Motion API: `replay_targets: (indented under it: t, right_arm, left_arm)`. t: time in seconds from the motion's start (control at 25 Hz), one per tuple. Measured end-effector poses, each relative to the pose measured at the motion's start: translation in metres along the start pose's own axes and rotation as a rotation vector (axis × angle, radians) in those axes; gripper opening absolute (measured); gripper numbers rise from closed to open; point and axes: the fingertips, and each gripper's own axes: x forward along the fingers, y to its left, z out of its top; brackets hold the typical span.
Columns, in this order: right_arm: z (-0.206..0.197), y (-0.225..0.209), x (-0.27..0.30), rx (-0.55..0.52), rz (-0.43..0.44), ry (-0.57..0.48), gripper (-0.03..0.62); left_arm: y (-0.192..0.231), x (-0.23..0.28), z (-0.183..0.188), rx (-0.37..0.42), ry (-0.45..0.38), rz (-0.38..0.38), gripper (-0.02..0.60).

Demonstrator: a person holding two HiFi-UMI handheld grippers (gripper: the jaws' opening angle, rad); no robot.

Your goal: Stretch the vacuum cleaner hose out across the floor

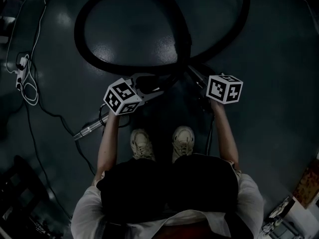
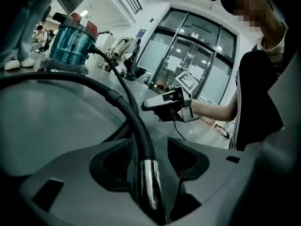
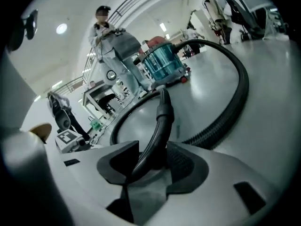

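hose (image 1: 79, 34) looped on glossy dark floor (image 1: 269, 59), glass-fronted hall; my left gripper (image 2: 149, 160) clamps its chrome tube, right gripper (image 3: 152, 157) its black handle, jaws wide.

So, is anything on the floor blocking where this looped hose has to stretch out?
Nothing visible does. The floor beyond the hose looks bare; a white cable lies off to the left, apart from it.

Floor (image 1: 279, 59): dark, glossy, glare patches. White cable (image 1: 22, 66) coiled at left edge, thin dark lead beside it. Far wall: tall glass doors (image 2: 197, 46), dark frames. Ceiling white, round lamp (image 3: 61, 28), strip lights. Railing (image 3: 129, 1) up high. Desks (image 3: 101, 98) at hall side.
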Motion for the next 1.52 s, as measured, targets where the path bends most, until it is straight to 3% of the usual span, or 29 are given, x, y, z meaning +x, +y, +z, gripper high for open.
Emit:
replay_targets:
  t: [0.2,0.48,0.68,0.88,1.04,1.12,1.2,1.28,1.32,1.4,1.44,1.48,1.52]
  right_arm:
    - [-0.047,0.021,0.016,0.096,0.056,0.089,0.193]
    - [-0.051,0.015,0.026,0.140,0.039,0.108,0.193]
    - [-0.061,0.019,0.041,0.337,0.141,0.209,0.193]
    - [-0.060,0.020,0.040,0.388,0.116,0.089,0.193]
    - [-0.037,-0.010,0.018,0.346,0.015,0.009,0.195]
    - [-0.018,-0.044,-0.002,0.275,-0.084,-0.018,0.195]
    - [-0.001,-0.079,-0.023,0.201,-0.195,-0.025,0.195]
    - [0.017,-0.110,-0.041,0.059,-0.344,-0.021,0.196]
    - [0.027,-0.122,-0.048,-0.079,-0.443,-0.002,0.196]
    - [0.052,-0.135,-0.055,-0.560,-0.698,0.091,0.156]
    - [0.067,-0.136,-0.056,-0.838,-0.818,0.149,0.006]
    - [0.082,-0.134,-0.055,-1.038,-0.889,0.188,0.006]
    - [0.096,-0.130,-0.053,-1.099,-0.890,0.186,0.006]
  left_arm:
    - [-0.011,0.028,-0.025,0.097,0.165,0.008,0.241]
    - [-0.012,0.033,-0.025,0.096,0.166,0.009,0.241]
    - [-0.011,0.038,-0.026,0.092,0.174,0.017,0.239]
    - [-0.014,0.044,-0.019,0.123,0.177,0.038,0.239]
    - [-0.018,0.035,0.009,0.128,0.061,0.040,0.239]
    - [-0.007,0.020,0.021,0.153,0.033,0.101,0.239]
    - [0.018,0.005,0.020,0.174,0.057,0.194,0.239]
    - [0.048,-0.005,0.012,0.112,0.079,0.248,0.239]
    - [0.060,-0.008,0.010,0.045,0.059,0.243,0.239]
    - [0.067,-0.012,0.021,-0.112,-0.056,0.181,0.239]
    - [0.065,-0.013,0.030,-0.186,-0.123,0.136,0.239]
    - [0.063,-0.012,0.037,-0.240,-0.173,0.101,0.239]
    - [0.060,-0.009,0.041,-0.259,-0.192,0.088,0.239]
